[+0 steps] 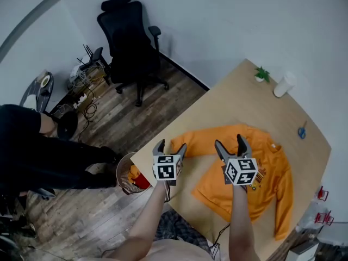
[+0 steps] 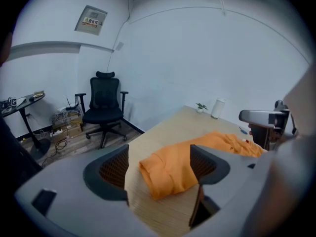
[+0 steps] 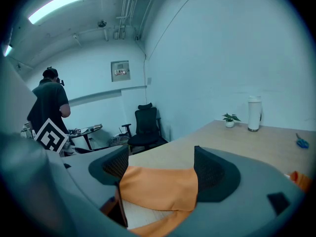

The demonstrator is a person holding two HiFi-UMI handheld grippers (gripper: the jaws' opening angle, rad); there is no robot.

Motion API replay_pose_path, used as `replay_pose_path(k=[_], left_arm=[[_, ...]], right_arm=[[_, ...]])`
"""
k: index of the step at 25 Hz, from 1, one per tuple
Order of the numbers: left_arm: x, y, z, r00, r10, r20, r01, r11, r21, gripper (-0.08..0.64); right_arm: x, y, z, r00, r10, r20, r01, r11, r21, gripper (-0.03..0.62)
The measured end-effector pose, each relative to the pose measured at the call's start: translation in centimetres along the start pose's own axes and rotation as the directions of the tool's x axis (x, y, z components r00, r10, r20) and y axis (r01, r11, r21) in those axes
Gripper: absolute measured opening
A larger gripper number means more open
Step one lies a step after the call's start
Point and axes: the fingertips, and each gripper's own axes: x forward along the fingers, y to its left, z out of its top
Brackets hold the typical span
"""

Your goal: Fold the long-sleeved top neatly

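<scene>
1. An orange long-sleeved top [image 1: 255, 167] lies spread flat on a light wooden desk [image 1: 244, 97], close to the near edge. One sleeve [image 2: 168, 174] reaches toward the desk's left corner. The other runs toward the near right corner.
2. The left gripper [image 1: 170, 147] hovers over the left sleeve's cuff end with its jaws spread wide and holding nothing.
3. The right gripper [image 1: 229, 143] hovers over the top's shoulder area. Its jaws are also spread, with orange cloth lying on the desk beyond them and not pinched.
4. Folding seems to be at its start, with no fold visible and both claws lining up to take the cloth.
5. The next move likely calls for lowering, pinching the sleeve and shoulder, and carrying them across the body.
6. The chest print, a wall sign [image 2: 91, 19] and the black-and-white square markers on the gripper cubes show no readable words.
</scene>
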Motion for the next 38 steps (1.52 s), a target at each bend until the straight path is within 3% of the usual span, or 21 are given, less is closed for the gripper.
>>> replay_pose_path(k=[9,18,25,35,38], left_arm=[[1.6,0.8,-5.4,0.985,0.080,-0.152,-0.083,0.996,-0.016,0.344],[3.0,0.5,-6.9,0.975,0.088,-0.203,-0.091,0.996,-0.005,0.302],[3.1,0.8,-7.1,0.971,0.091,-0.222,-0.109,0.991,-0.073,0.265],[3.1,0.3,-6.5,0.973,0.095,-0.211,-0.113,0.991,-0.074,0.135],[2.7,0.7,-5.7,0.977,0.128,-0.173,-0.138,0.989,-0.049,0.030]], right_arm=[[1.1,-0.4,-4.8,0.993,0.002,-0.114,-0.002,1.000,-0.004,0.400],[0.8,0.1,-6.6,0.989,0.002,-0.148,-0.004,1.000,-0.015,0.391],[0.7,0.2,-7.0,0.988,0.001,-0.152,-0.004,1.000,-0.021,0.385],[-0.2,-0.1,-7.6,0.988,-0.014,-0.156,0.012,1.000,-0.011,0.375],[-0.4,-0.5,-7.3,0.989,-0.025,-0.146,0.025,1.000,-0.002,0.374]])
